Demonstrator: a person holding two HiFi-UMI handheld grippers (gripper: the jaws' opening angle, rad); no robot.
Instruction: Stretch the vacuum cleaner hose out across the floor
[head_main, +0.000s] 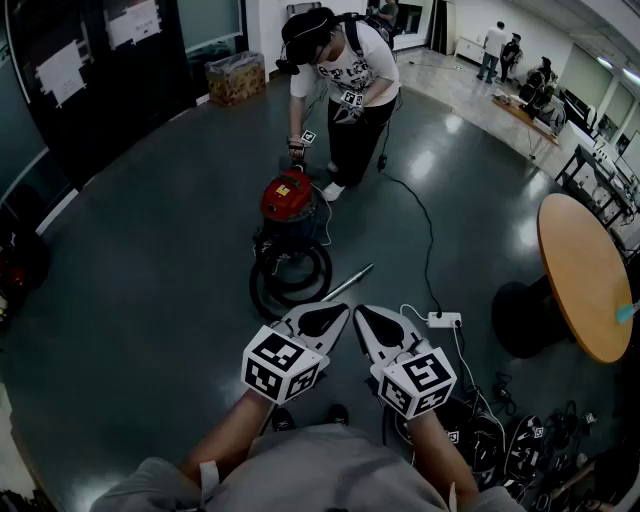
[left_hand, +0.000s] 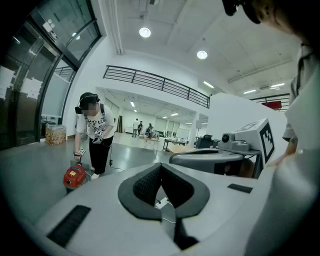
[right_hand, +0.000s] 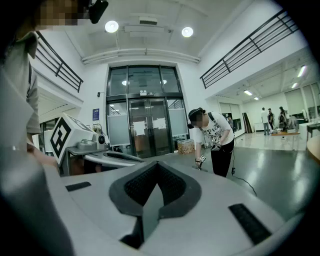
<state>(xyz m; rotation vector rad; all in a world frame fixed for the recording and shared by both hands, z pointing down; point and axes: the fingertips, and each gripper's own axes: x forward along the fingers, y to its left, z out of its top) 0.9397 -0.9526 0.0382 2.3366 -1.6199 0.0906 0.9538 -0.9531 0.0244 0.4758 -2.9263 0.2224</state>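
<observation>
Hose (head_main: 290, 275) is seen coiled round vacuum (head_main: 287, 195) base on floor (head_main: 150, 260), untouched; left gripper (head_main: 335, 312) & right gripper (head_main: 365, 316) are held shut, empty, well short of it, prob. as approach isn't begun.

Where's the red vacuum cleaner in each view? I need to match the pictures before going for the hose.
Head view: the vacuum cleaner sits on the floor above centre, slightly left, under the bending person.
Left gripper view: lower left, at that person's hand.
Right gripper view: not in it.
Shared landmark: the person in the white printed shirt, who also shows in the left gripper view and the right gripper view.
</observation>
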